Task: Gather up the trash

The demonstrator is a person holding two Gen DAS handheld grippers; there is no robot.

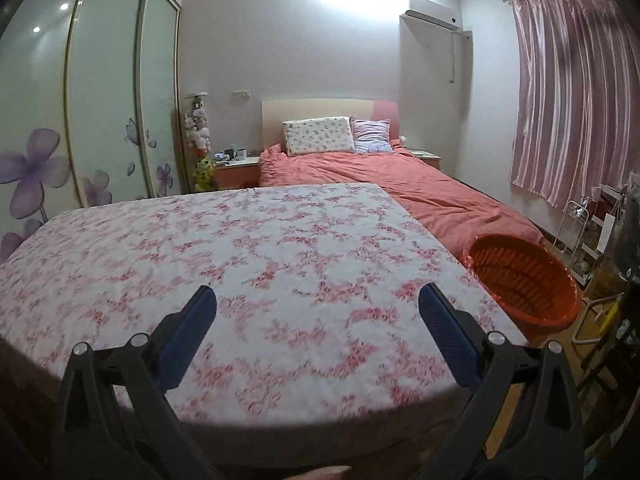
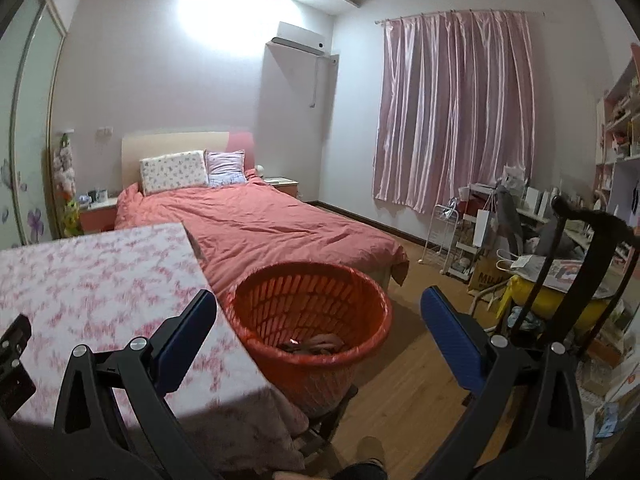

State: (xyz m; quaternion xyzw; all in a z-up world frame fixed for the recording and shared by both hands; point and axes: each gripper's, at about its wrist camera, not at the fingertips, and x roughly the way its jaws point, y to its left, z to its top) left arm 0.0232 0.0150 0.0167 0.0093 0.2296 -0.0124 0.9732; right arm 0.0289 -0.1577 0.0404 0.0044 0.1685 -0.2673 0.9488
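Left gripper (image 1: 317, 306) hangs wide and empty over the bare floral tablecloth (image 1: 224, 248), while the right gripper (image 2: 319, 310), equally wide and empty, faces the orange slatted basket (image 2: 256, 320) beside the table, where limp, probably light trash (image 2: 316, 345) lies, best pinched mid-bundle.

I'm looking into a home bedroom: a made bed (image 2: 256, 220) with pillows (image 2: 174, 171), pink curtains (image 2: 454, 112), a sliding wardrobe (image 1: 100, 100) and a wall air conditioner (image 2: 300, 38).

Trash (image 2: 316, 346) inside red basket (image 2: 372, 296)
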